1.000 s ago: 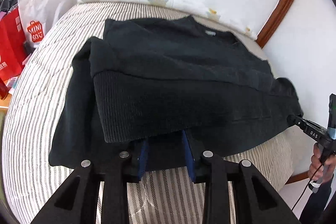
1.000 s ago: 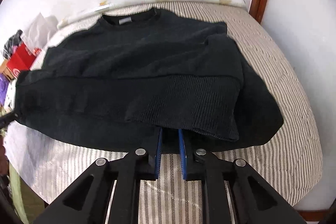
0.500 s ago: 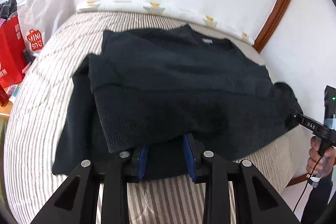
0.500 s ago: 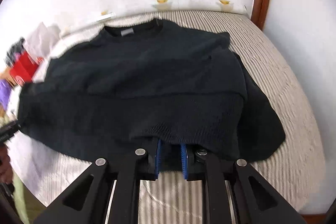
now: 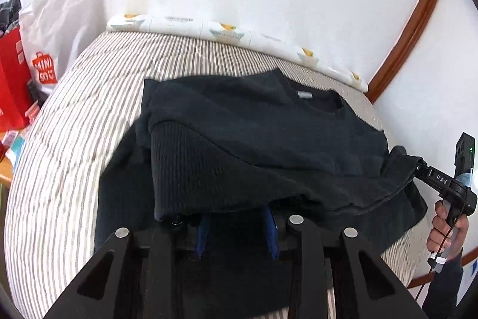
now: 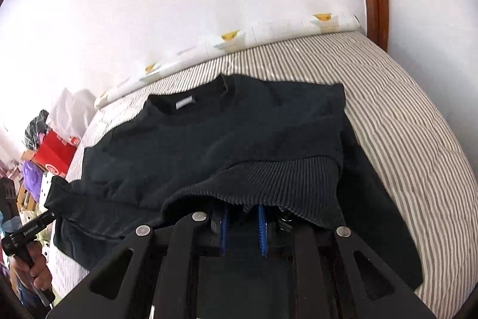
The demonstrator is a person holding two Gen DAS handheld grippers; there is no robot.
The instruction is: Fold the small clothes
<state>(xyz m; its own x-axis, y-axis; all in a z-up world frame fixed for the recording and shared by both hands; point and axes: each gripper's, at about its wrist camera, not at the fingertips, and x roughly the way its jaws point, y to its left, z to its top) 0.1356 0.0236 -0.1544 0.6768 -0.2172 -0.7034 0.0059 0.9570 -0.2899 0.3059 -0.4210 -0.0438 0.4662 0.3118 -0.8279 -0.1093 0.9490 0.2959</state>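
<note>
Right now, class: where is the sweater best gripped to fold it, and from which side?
By its ribbed hem, near each end, jaws coming from the near edge of the bed, opposite the collar. The hem is a thick, straight band lying nearest; the collar lies flat at the far end, so the fold likely carries that way.

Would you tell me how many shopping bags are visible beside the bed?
2: a red bag at the left view's far left, and a white bag just right of it. More may be hidden.
</note>
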